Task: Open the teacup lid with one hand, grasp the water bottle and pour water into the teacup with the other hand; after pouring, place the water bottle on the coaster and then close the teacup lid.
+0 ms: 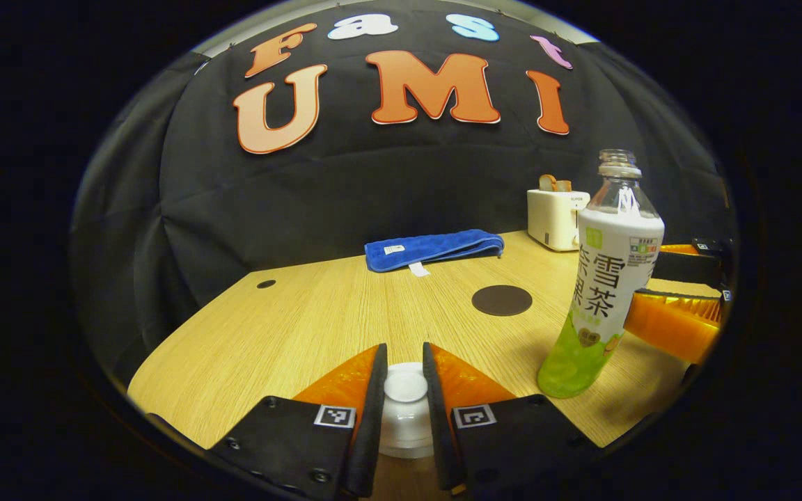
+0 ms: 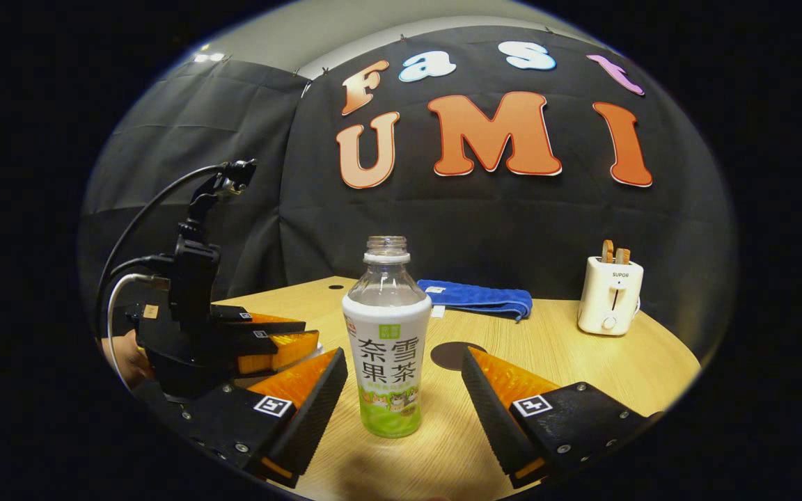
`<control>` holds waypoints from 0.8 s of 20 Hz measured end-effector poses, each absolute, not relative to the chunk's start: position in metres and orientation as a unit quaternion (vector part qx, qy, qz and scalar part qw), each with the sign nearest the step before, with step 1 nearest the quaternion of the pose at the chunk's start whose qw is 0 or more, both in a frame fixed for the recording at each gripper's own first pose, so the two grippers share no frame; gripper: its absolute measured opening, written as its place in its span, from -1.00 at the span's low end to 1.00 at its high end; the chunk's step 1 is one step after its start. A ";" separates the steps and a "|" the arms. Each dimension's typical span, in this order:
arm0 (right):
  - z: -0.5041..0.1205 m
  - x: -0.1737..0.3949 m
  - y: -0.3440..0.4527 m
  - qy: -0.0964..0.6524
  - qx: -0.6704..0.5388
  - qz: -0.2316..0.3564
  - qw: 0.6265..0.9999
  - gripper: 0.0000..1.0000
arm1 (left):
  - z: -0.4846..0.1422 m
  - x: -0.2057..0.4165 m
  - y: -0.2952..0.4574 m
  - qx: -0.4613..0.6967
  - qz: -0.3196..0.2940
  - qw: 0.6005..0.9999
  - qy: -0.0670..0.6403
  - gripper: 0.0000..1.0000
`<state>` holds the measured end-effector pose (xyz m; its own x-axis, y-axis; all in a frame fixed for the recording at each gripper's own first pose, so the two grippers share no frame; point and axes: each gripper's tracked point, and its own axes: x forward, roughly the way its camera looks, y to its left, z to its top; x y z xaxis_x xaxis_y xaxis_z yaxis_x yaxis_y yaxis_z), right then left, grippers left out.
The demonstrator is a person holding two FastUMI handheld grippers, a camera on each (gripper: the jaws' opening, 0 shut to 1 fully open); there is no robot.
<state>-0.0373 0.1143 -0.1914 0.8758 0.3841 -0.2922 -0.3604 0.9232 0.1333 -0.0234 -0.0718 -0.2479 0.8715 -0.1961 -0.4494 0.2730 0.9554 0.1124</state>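
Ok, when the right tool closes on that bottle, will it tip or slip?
The water bottle stands tall and narrow, apparently with little liquid, so a bump could tip it. Its wrap looks smooth, possibly slippery. It has no cap, so tilting may spill. The right tool is open around it.

Both views low over the table (image 1: 289, 327), facing the booth wall; shared bottle (image 2: 387, 348), coaster (image 1: 502, 300)

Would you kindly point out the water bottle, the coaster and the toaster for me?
water bottle (image 2: 387, 348): right gripper view, on the middle of its label.
coaster (image 1: 502, 300): left gripper view, on the centre of the dark disc.
toaster (image 2: 610, 296): right gripper view, on its front face.
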 end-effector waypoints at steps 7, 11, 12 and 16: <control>-0.203 -0.030 0.124 0.177 0.026 0.196 0.964 0.98 | -0.224 -0.018 -0.058 0.080 -0.106 0.974 0.184 -0.41; -0.211 -0.024 0.127 0.196 0.004 0.181 0.964 0.91 | -0.202 -0.018 -0.032 0.097 -0.075 0.980 0.156 -0.48; -0.212 -0.024 0.131 0.201 0.000 0.183 0.962 0.88 | -0.199 -0.019 -0.025 0.099 -0.069 0.981 0.151 -0.47; -0.224 -0.022 0.135 0.233 -0.024 0.171 0.957 0.63 | -0.188 -0.020 0.006 0.081 -0.045 0.986 0.138 -0.48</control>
